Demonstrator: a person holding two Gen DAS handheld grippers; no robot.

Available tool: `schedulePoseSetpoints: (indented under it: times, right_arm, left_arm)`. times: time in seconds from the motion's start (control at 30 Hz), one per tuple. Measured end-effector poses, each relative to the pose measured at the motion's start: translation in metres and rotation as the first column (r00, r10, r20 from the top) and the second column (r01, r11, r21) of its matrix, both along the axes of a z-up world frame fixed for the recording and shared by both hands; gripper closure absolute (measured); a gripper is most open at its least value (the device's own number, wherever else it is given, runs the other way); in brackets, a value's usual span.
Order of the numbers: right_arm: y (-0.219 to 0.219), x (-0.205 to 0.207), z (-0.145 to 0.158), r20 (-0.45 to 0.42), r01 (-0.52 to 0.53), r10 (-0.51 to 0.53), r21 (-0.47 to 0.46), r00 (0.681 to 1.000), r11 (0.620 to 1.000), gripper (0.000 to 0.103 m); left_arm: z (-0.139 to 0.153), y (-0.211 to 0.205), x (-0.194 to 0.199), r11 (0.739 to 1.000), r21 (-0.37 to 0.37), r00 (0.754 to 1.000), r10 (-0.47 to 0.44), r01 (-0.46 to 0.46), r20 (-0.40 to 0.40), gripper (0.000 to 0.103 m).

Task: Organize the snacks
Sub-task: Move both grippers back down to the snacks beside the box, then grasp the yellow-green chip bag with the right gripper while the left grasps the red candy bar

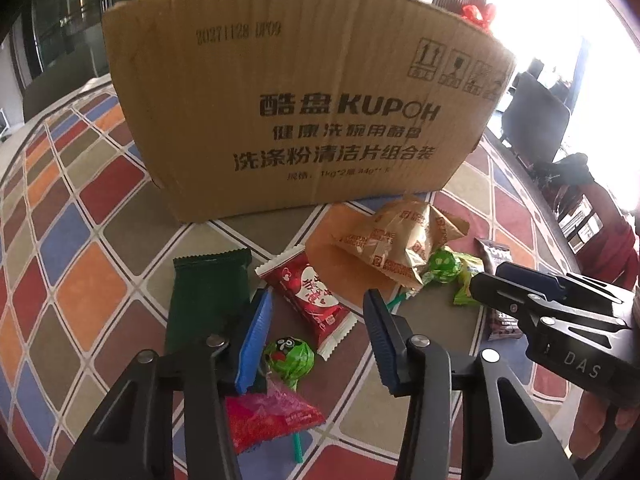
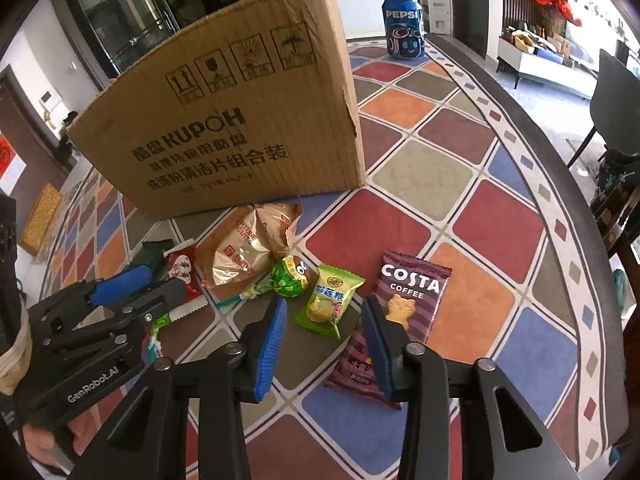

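A brown KUPOH cardboard box (image 1: 304, 120) (image 2: 232, 128) stands on the patchwork tablecloth. Snacks lie in front of it: a dark green packet (image 1: 208, 292), a red candy (image 1: 312, 300), a tan biscuit bag (image 1: 396, 240) (image 2: 248, 248), green lollipops (image 1: 290, 358) (image 2: 288, 276), a pink-red packet (image 1: 264, 420), a yellow-green candy (image 2: 328, 304), a Costa Coffee packet (image 2: 412, 292) and a maroon packet (image 2: 356, 368). My left gripper (image 1: 316, 340) is open above the lollipop and red candy. My right gripper (image 2: 324, 348) is open above the yellow-green candy.
A Pepsi can (image 2: 404, 28) stands far back right of the box. The round table's dark rim (image 2: 568, 184) curves along the right. Chairs (image 1: 532, 116) stand beyond it. The right gripper's body (image 1: 560, 320) shows in the left wrist view.
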State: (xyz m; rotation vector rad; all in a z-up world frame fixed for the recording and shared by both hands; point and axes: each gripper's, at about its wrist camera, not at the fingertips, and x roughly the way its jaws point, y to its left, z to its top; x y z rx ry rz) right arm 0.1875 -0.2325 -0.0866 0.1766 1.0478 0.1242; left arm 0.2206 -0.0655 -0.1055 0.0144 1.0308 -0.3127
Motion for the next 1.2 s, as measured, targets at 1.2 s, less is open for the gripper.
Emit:
schedulePoseSetpoints:
  times: [1.2]
  right_arm:
    - [0.000, -0.001, 0.014, 0.055, 0.018, -0.018, -0.005, 0.998, 1.000, 0.081]
  left_arm:
    - [0.015, -0.005, -0.001, 0.999, -0.034, 0.999, 0.041, -0.040, 0.015, 0.081]
